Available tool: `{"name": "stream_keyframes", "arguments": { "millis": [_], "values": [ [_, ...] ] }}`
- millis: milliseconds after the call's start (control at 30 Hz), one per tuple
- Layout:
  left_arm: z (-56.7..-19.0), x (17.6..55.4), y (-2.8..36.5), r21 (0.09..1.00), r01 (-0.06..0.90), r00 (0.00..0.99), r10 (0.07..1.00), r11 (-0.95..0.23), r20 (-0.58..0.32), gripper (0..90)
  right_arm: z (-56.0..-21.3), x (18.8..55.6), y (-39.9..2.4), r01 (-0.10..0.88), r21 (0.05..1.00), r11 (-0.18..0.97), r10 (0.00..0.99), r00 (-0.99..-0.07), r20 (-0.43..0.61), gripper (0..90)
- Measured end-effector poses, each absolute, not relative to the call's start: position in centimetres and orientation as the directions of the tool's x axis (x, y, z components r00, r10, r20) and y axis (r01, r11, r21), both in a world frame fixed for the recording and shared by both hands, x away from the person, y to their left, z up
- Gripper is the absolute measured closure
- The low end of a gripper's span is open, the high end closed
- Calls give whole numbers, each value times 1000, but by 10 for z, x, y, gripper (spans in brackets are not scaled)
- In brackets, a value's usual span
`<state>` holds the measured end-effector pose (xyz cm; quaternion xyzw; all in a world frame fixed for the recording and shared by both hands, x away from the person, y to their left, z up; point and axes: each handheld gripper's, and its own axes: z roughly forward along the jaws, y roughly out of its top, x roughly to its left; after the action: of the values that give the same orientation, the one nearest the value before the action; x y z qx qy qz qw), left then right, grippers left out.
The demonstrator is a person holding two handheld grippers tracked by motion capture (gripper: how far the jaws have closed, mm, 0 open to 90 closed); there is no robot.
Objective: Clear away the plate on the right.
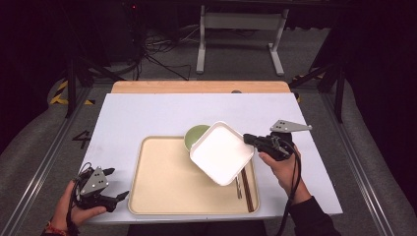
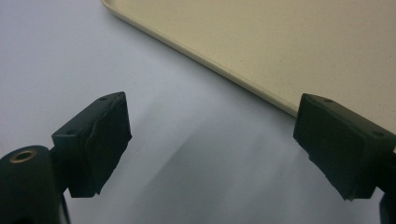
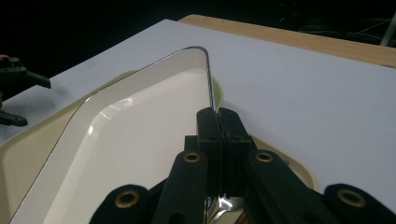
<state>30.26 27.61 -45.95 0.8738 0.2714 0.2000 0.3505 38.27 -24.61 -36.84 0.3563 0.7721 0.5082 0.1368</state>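
plate being shown white | bowl pale green | tray cream | chopsticks dark brown | bench white, wood-edged | claws black

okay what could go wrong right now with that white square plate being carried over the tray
1. The right gripper pinches the white square plate only by its thin rim, at one corner; the plate could pivot or slip out.
2. The plate hangs tilted partly over the green bowl; lowered here, it might knock the bowl.
3. The chopsticks lie on the tray under the plate's near corner and could be clipped.
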Motion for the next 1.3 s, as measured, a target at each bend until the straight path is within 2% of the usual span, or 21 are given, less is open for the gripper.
{"name": "stream_keyframes", "arguments": {
  "millis": [433, 867, 1200, 1300],
  "values": [
    [-461, 303, 275, 715, 339, 774, 613, -611, 157, 119, -381, 376, -186, 353, 854, 382, 576, -814, 79, 894],
    [-461, 303, 276, 713, 339, 773, 614, -614, 161, 120, -396, 365, -148, 287, 831, 477, 477, -879, 30, 894],
    [-461, 303, 275, 711, 339, 774, 612, -616, 162, 119, -404, 361, -138, 262, 821, 507, 459, -889, 0, 888],
    [-460, 303, 275, 713, 338, 775, 611, -614, 159, 120, -406, 361, -136, 257, 815, 519, 471, -882, -23, 837]
  ]
}}
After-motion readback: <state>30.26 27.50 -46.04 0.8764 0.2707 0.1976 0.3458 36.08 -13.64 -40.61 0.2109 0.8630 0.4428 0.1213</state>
